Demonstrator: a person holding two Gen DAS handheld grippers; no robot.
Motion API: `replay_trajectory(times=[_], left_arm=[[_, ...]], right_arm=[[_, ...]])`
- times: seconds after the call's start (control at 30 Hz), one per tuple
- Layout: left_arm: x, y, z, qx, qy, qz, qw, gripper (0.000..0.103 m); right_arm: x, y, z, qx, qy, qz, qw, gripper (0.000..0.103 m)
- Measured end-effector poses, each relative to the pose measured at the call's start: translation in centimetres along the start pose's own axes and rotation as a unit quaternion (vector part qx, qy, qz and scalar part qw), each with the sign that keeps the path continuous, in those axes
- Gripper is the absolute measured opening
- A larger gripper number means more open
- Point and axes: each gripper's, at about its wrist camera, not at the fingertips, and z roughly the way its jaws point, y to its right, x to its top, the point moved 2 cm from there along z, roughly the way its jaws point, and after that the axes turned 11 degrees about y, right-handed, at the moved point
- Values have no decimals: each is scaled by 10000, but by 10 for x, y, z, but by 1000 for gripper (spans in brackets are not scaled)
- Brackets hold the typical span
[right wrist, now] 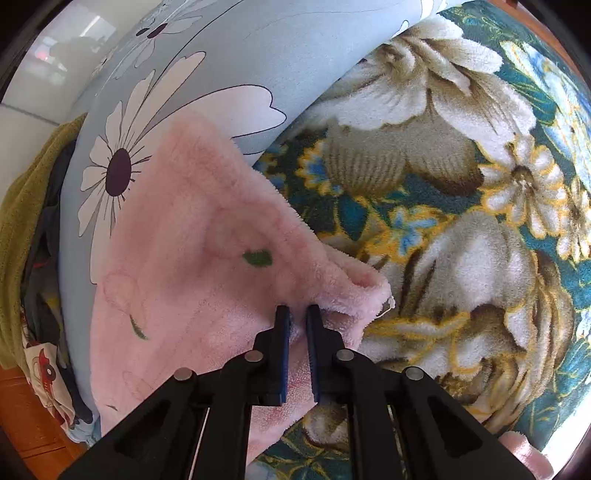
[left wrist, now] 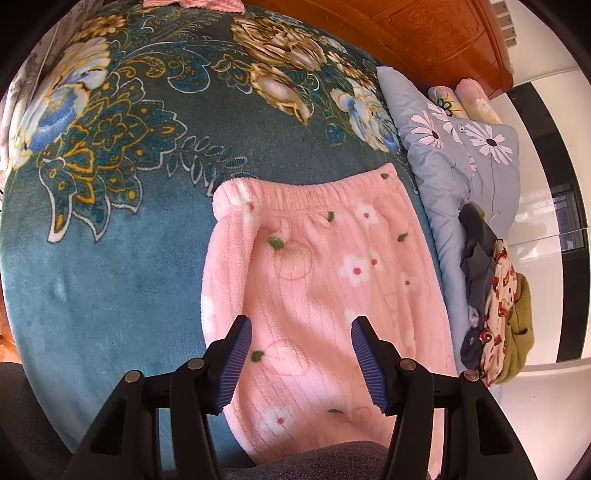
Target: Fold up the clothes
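Observation:
Pink fleece trousers (left wrist: 325, 280) with small flowers and green leaves lie on the teal floral blanket (left wrist: 110, 229), elastic waistband at the far end. My left gripper (left wrist: 301, 325) is open and empty, hovering just above the middle of the trousers. In the right wrist view my right gripper (right wrist: 297, 314) is shut on a corner of the pink fleece trousers (right wrist: 192, 258), which drape partly against a light blue pillow (right wrist: 207, 74).
A light blue daisy pillow (left wrist: 461, 155) lies right of the trousers. A pile of other clothes (left wrist: 495, 306) sits beyond it at the bed's right edge. A wooden headboard (left wrist: 436, 33) stands at the back. A pink cloth (left wrist: 195, 3) lies at the far edge.

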Motion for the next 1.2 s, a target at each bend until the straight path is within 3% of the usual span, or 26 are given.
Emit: replay_trajectory(times=[0.1,0.17,0.27,0.43,0.67,0.83,1.07,1.2], left_arm=[[3,-2,-5,-35,58,-23,10000,60],[7,-4,-11,-54,142,-34,9999,60],[11,-12,-10,-20,169,-95,9998,60],[16,-29,-4,62,154,-225,9996,60],[24,-52,5,176,134,-406,9989,60],[33,-64,17,157,69,-396,9991,60],[38,-68,47,-302,-278,-520,9978,60],[34,-65,59,-396,-427,-411,9975,58]], right_arm=[[1,-4,-28,509,256,-58,9984,4],[4,-7,-66,1086,631,-226,9918,4],[0,6,-114,1557,1108,-413,9807,4],[-11,54,-63,765,681,-138,9946,4],[-27,75,-44,559,524,0,9971,4],[-27,66,-71,856,712,-260,9934,9],[-59,101,-137,678,899,-509,9923,11],[-111,153,-160,401,782,-241,9958,43]])
